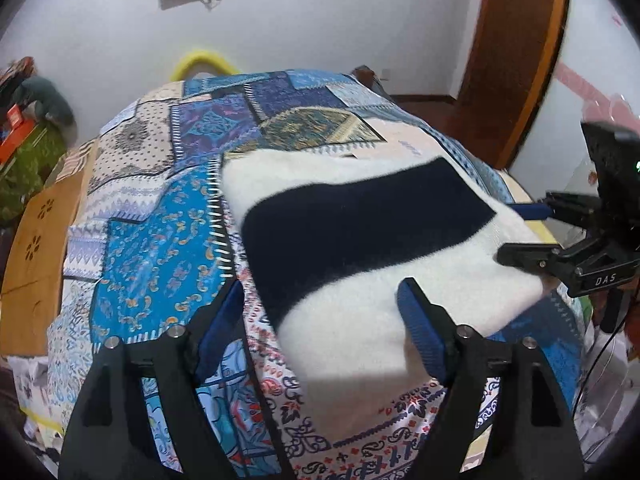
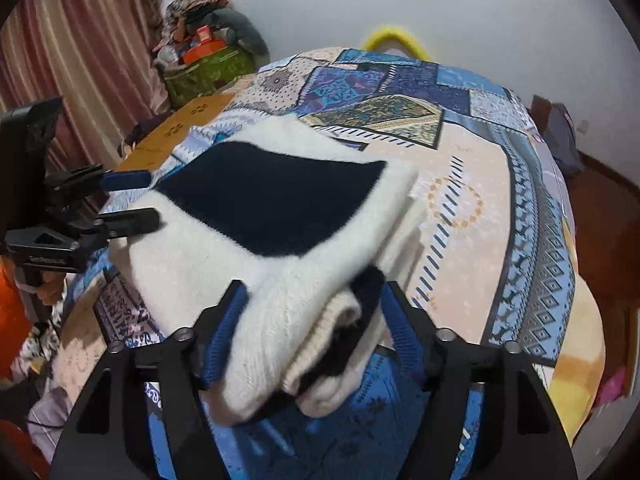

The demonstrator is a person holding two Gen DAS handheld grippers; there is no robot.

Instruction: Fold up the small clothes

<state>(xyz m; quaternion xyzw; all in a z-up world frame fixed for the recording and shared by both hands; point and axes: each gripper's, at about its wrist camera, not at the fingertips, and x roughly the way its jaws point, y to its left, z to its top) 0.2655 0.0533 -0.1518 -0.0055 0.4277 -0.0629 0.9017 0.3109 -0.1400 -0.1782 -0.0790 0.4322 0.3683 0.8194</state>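
A folded white fuzzy sweater with a broad dark navy band (image 1: 360,236) lies on the patchwork bedspread (image 1: 160,240). My left gripper (image 1: 320,312) is open; its right pad rests over the sweater's near edge and its left pad is over the bedspread. It also shows in the right wrist view (image 2: 132,200), open at the sweater's left side. My right gripper (image 2: 312,320) is open, its jaws standing on either side of the sweater's rolled, layered end (image 2: 312,344). In the left wrist view it (image 1: 524,234) is at the sweater's right edge.
A wooden board (image 1: 40,240) lies along the bed's left side. A green box with orange items and piled clothes (image 2: 208,56) stands by the curtain (image 2: 80,60). A yellow ring (image 2: 394,38) is behind the bed. A wooden door frame (image 1: 516,60) is at right.
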